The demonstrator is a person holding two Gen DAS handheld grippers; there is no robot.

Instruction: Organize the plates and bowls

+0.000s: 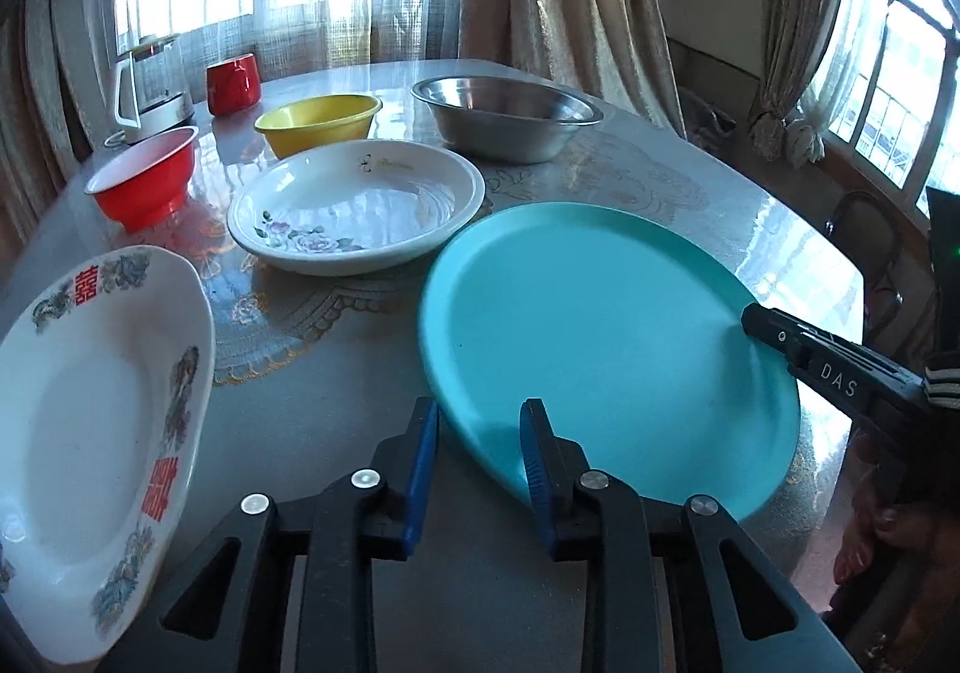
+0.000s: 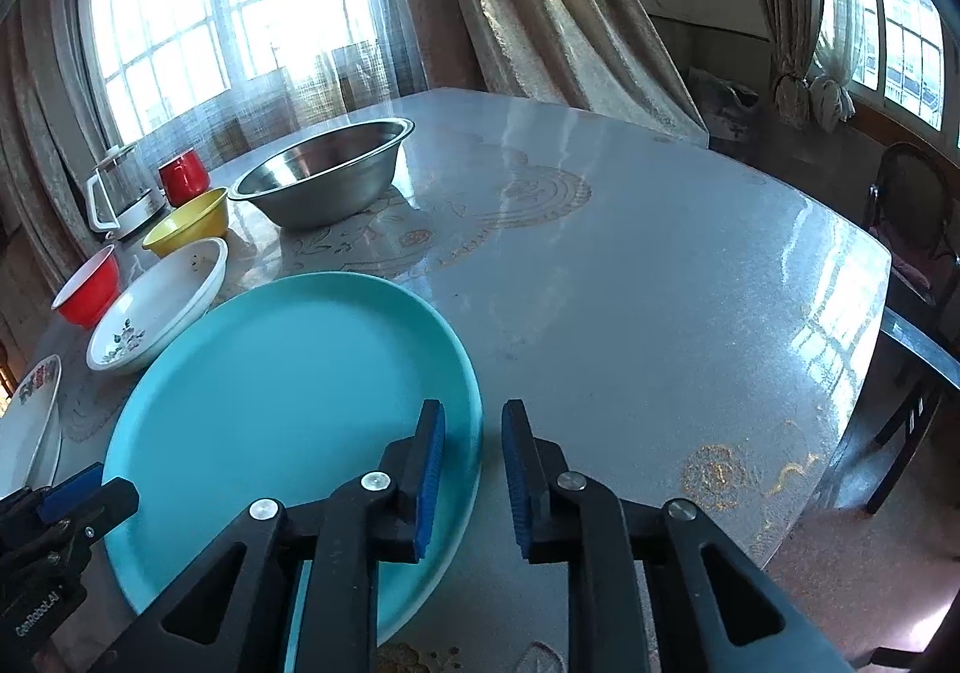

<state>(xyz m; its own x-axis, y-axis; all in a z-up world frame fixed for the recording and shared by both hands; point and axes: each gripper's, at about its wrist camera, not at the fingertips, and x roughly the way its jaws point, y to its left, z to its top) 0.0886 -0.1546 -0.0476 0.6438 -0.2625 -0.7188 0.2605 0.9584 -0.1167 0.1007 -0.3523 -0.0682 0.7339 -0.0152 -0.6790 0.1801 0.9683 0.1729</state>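
Note:
A large teal plate [image 1: 600,337] lies on the table near the front; it also shows in the right wrist view [image 2: 282,397]. My left gripper [image 1: 480,421] is open, its jaws straddling the plate's near-left rim. My right gripper [image 2: 474,427] is open, its jaws on either side of the plate's right rim; it shows at the plate's right edge in the left wrist view [image 1: 756,322]. A white patterned plate [image 1: 90,421] lies at the left. Behind stand a white floral dish [image 1: 354,205], a red bowl [image 1: 147,175], a yellow bowl [image 1: 318,121] and a steel bowl [image 1: 504,115].
A red mug [image 1: 234,82] and a glass kettle [image 1: 150,85] stand at the table's back left. Curtains and windows are behind the table. A dark chair [image 2: 912,229] stands off the table's right edge. The table's right half [image 2: 660,283] is bare in the right wrist view.

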